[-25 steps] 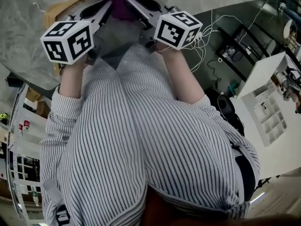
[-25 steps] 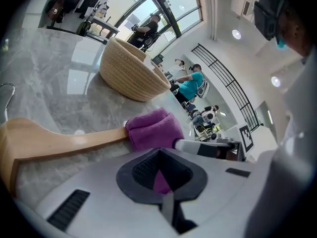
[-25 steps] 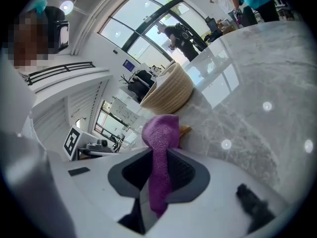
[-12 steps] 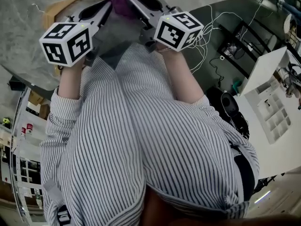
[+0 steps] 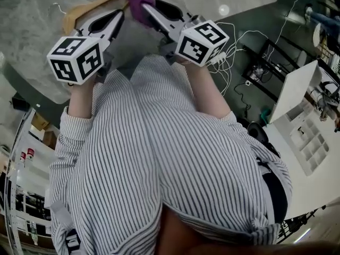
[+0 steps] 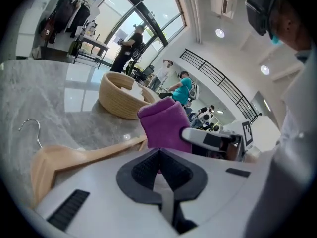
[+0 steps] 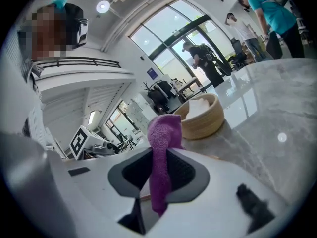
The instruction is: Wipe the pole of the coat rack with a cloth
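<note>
The right gripper (image 7: 159, 175) is clamped on the one purple cloth (image 7: 163, 133), as it was a second ago. The cloth stands up out of its pads and hangs below them. The left gripper (image 6: 159, 170), just beside it, has its jaws together on nothing, with the cloth right ahead of its tips. Since then both grippers have dropped slightly in the head view, and more of the single wooden hanger (image 5: 90, 7) now shows beyond the left gripper. Farther ahead of both grippers, one woven basket (image 6: 121, 95) sits on the marble table (image 6: 49, 93).
</note>
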Demonstrator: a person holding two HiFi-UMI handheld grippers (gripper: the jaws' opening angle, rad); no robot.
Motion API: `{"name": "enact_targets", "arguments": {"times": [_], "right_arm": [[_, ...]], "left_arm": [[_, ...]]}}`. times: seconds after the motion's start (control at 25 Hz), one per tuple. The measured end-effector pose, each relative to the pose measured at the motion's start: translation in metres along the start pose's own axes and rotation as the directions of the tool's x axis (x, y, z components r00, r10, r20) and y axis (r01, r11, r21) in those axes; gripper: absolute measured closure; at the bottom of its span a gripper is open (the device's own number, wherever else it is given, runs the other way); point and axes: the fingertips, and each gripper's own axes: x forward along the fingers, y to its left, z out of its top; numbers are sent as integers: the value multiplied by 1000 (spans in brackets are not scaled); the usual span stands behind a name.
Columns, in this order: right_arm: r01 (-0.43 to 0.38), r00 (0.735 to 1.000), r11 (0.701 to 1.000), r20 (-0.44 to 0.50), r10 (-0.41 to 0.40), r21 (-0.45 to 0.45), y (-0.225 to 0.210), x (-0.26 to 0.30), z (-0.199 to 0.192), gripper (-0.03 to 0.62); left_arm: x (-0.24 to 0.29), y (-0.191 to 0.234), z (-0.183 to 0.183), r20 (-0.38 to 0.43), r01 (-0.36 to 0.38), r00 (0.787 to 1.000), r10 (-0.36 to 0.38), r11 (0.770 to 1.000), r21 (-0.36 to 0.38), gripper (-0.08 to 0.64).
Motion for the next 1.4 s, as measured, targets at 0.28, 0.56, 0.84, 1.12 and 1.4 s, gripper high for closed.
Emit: {"name": "enact_targets", "arguments": {"times": [0.28, 0.56, 0.84, 1.12, 1.4], "right_arm": [[-139, 990, 977, -7, 140, -161, 59, 22, 30, 508], [-210, 978, 931, -41, 207, -298, 105, 55, 53, 508], [-230, 973, 902, -77, 217, -365, 144, 77, 61, 508], [-256, 967, 880, -109, 232, -400, 170, 92, 50, 508], [-198, 979, 895, -29, 203, -401, 174, 84, 52, 508]], "left_arm": [[-49, 6, 33, 117, -96, 989, 85, 992, 85, 549], [-101, 13, 57, 263, -170, 955, 136, 979, 110, 549], [-142, 9, 61, 394, -178, 908, 143, 983, 54, 549], [-161, 7, 61, 457, -215, 874, 165, 975, 58, 549], [-183, 19, 59, 522, -272, 818, 243, 962, -22, 549]]}}
